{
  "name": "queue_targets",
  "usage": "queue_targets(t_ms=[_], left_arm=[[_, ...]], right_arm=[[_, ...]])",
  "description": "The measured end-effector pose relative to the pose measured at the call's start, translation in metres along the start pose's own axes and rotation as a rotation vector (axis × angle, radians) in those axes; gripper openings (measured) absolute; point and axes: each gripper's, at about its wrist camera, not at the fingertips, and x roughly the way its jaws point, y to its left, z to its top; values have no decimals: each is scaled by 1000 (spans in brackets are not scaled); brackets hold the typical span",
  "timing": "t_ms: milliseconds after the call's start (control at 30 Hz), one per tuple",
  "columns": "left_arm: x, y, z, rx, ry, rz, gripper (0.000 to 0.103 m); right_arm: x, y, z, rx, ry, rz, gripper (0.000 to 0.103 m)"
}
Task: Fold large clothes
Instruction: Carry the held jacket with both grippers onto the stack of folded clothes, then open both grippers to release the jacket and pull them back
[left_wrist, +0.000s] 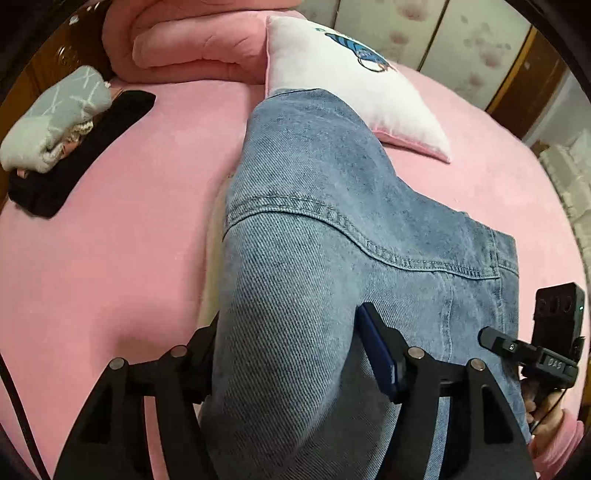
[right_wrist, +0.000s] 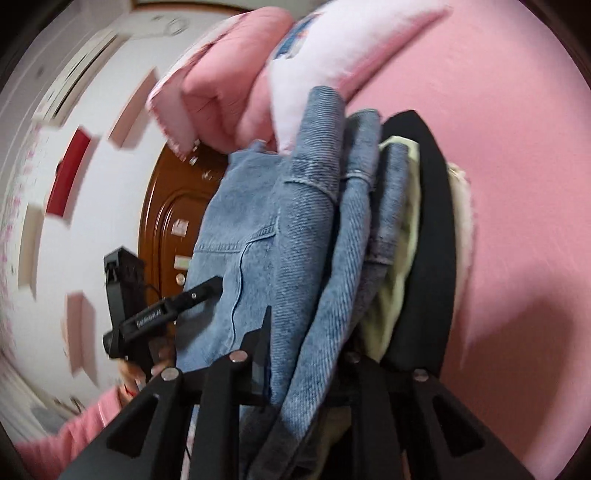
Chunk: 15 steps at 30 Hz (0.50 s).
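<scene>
No lettering reads clearly. Left gripper (left_wrist: 288, 350) jaws stand open around the denim jacket (left_wrist: 332, 221); only the right wrist view shows right gripper (right_wrist: 340, 280) jaws clamping its bunched folds.

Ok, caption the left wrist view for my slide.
Left hand-held gripper straddling a blue denim garment on a pink bed, white pillow behind.

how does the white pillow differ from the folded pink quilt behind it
The white pillow is white with a blue cartoon print and pink edging; the pink quilt is plain pink. The pillow lies flat and thin, touching the denim garment; the quilt is a thick folded roll. Both rest on the pink bed.
</scene>
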Motion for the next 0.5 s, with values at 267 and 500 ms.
queue_targets(t_ms=[267,500], left_arm=[[-18,-18,-23,-29,-73,104,79],[-67,-65,-67,-220,-123,477,93]], right_arm=[[-2,-17,9,33,0,42,18],[-88,-31,-32,77,-63,-260,87]])
